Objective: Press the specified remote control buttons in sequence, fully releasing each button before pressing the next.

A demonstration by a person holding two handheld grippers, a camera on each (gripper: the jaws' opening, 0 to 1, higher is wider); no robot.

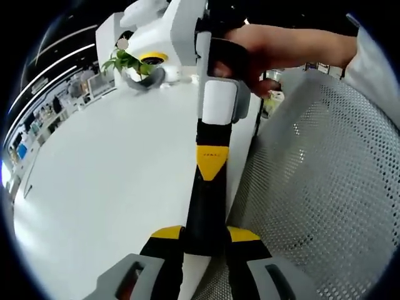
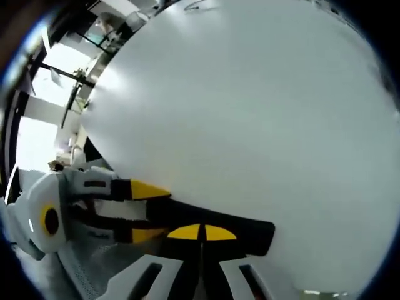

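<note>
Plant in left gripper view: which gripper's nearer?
Right. The right gripper sits farther along the remote toward the plant; the left gripper grips the remote's near end, farther away.

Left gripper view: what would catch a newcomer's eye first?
A long black remote runs up the middle, clamped between the yellow-tipped jaws of the left gripper at the bottom. From above, a hand brings the right gripper down, its yellow tip meeting the remote. Beyond lie a bare white table and a small green plant at top left.
</note>
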